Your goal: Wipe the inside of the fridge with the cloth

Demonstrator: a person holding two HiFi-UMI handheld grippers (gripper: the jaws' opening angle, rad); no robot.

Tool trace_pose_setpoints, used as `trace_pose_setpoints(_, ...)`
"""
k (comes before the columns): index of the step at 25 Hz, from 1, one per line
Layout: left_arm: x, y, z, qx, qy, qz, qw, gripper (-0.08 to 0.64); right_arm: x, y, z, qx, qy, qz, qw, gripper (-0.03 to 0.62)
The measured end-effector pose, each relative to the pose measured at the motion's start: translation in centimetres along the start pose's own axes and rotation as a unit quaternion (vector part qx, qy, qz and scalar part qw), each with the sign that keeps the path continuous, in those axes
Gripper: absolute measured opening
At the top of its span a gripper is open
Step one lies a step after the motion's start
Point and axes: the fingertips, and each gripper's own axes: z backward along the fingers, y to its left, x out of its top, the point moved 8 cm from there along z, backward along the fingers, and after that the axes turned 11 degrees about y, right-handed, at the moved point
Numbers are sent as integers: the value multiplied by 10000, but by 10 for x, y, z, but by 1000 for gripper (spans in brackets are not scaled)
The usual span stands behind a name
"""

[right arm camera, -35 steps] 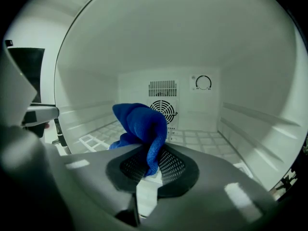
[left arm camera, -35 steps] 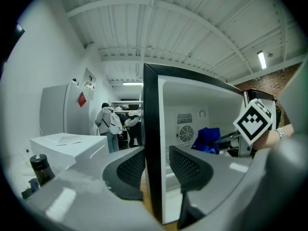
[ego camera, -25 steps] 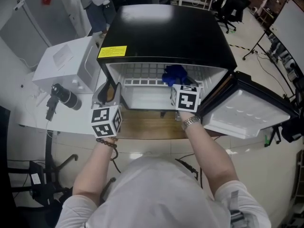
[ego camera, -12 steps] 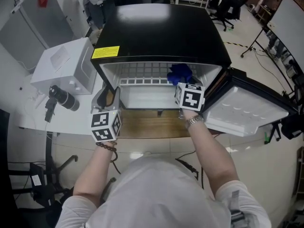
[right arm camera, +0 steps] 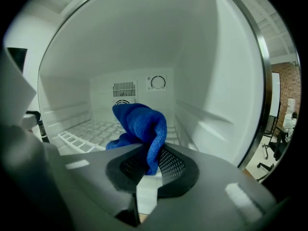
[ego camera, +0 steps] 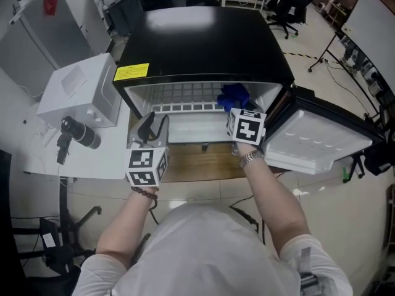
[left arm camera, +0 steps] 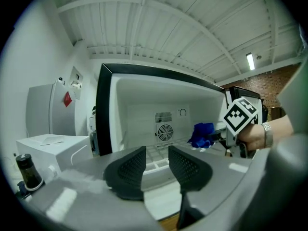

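The black fridge (ego camera: 203, 42) stands open, its white inside and wire shelf (ego camera: 185, 97) showing. My right gripper (ego camera: 234, 108) is shut on a blue cloth (right arm camera: 142, 121), which hangs bunched over the jaws just inside the fridge's right side, above the shelf (right arm camera: 91, 129). The cloth (ego camera: 233, 95) also shows from the head view. My left gripper (ego camera: 152, 127) is level in front of the fridge's left half. Its jaws (left arm camera: 156, 165) are open with nothing between them and have just been closing a little. In the left gripper view the cloth (left arm camera: 202, 134) is at the right.
The fridge door (ego camera: 321, 143) swings wide open to the right. A white box-shaped appliance (ego camera: 77, 88) and a black cylinder (ego camera: 77, 131) sit on the white table left of the fridge. A wooden board (ego camera: 197, 165) lies under the fridge's front edge.
My left gripper has shifted right, from beside the fridge's left wall to in front of its opening. The right gripper with the cloth has edged slightly right.
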Motion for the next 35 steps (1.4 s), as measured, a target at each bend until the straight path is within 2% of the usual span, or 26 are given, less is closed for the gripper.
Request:
trace_pose_setpoints(5,11,-19,-10,-390,-69,-226,9990,137,0,-1,4,-15,-83,-119,9999,40)
trace_pose_setpoints(8,20,-33,-21,-821,-110,-385,9958,137,3,-1,10,230,-206,-167,9994,40)
trace_pose_setpoints(14,44,-59,-51,-1854,-105,-749,9797,150,11,3,37,859,-457,64,9952,40)
trace_pose_setpoints(18,62,-71,-66,-2584,-211,-958,9610,189,10,8,57,1313,-611,439,9885,40)
trace_pose_setpoints(23,72,-94,-72,-3512,-291,-1384,9256,218,8,9,82,1912,-803,925,9739,40)
trace_pose_setpoints(28,70,-115,-71,-4109,-282,-1803,8932,222,4,8,99,2493,-845,1331,9555,40)
trace_pose_setpoints(31,66,-126,-71,-4344,-280,-1833,8814,221,-1,2,104,2634,-792,1454,9504,40)
trace_pose_setpoints(35,60,-136,-67,-4623,-257,-1821,8674,164,-6,-4,109,2712,-716,1597,9465,40)
